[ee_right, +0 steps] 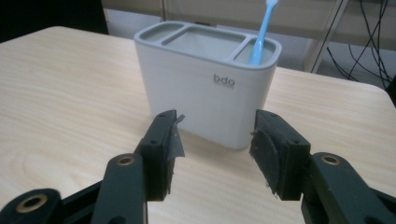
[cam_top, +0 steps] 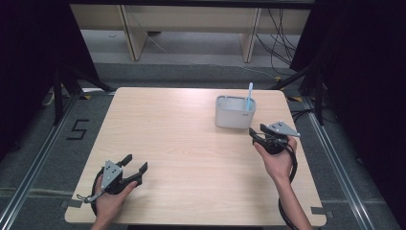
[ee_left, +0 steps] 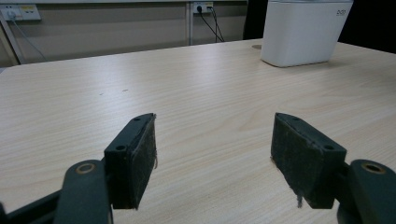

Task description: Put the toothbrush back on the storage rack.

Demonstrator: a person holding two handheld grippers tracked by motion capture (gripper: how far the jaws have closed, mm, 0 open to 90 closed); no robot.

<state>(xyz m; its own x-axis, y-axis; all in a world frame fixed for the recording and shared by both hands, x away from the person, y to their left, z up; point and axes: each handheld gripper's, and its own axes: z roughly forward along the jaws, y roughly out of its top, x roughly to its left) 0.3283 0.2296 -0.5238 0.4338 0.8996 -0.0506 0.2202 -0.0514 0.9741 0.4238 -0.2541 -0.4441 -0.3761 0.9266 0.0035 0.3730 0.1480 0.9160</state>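
Observation:
A white holder (cam_top: 234, 112) with three top compartments stands at the table's back right, also seen as holder (ee_right: 208, 80) and holder (ee_left: 302, 30). A light blue toothbrush (cam_top: 249, 96) stands upright in its right-hand compartment, toothbrush (ee_right: 261, 31) leaning slightly. My right gripper (cam_top: 254, 132) hovers just in front of the holder, open and empty; its own view shows right gripper (ee_right: 215, 142) close to the holder's front wall. My left gripper (cam_top: 134, 162) rests near the front left of the table, open wide, with nothing between the jaws in left gripper (ee_left: 212, 142).
The wooden table (cam_top: 182, 143) is bare apart from the holder. Beyond its far edge are desk legs and cables (cam_top: 280, 38) on the floor. A wall socket (ee_left: 203, 6) with plugged cables shows behind the table.

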